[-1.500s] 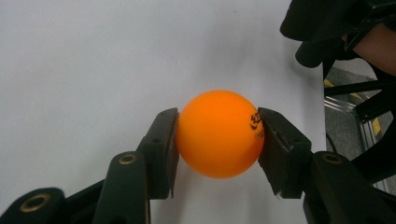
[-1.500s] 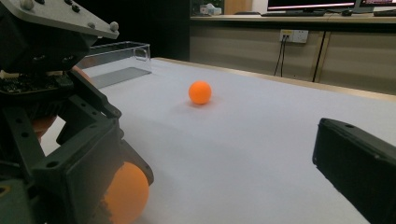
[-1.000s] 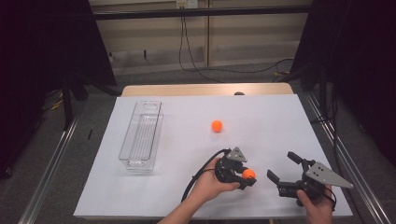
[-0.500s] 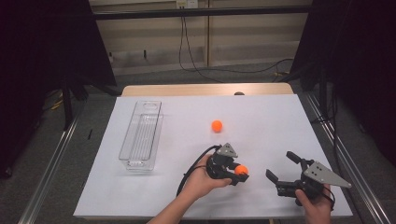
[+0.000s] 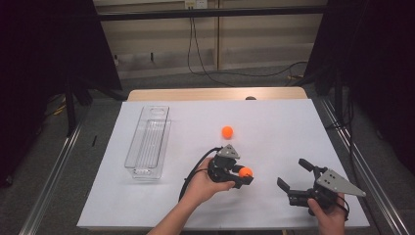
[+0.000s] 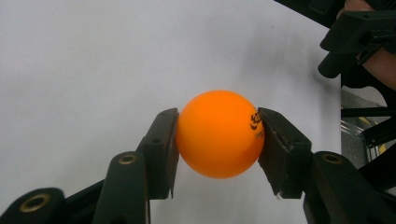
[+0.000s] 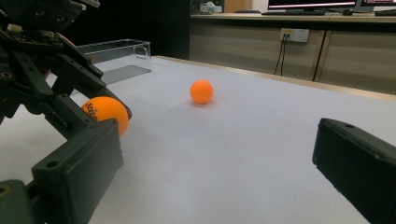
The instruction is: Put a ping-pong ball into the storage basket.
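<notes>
Orange ball [image 6: 219, 134] clamped between both jaws of left hand-held gripper [image 5: 243, 172], one pad pressed on each side, printed logo beside one pad. Held above white bench [image 5: 274, 122], near its front edge, roughly centred across its width in the high view. Left hand [image 5: 205, 186] wrapped around the body of that hand-held gripper, black cable looping out beside it, grey three-cornered plate on top. Gripped ball also seen at [image 7: 105, 114] in the right gripper view, at the left, with the left hand-held gripper's black linkage above and around it. Right hand-held gripper [image 5: 293, 177] positioned near the front right corner of the bench, well apart from the left one, jaws spread wide with nothing between them; held by right hand [image 5: 329, 215]. Second orange ball [image 5: 227, 131] resting free on the bench surface, farther from the person than the gripped ball, near the bench centre, apart from both hand-held grippers; same ball seen at [image 7: 201, 91], resting on the white surface. Clear plastic tray [image 5: 147, 142] placed lengthwise on the left part of the bench, long and narrow, well apart from both balls.
</notes>
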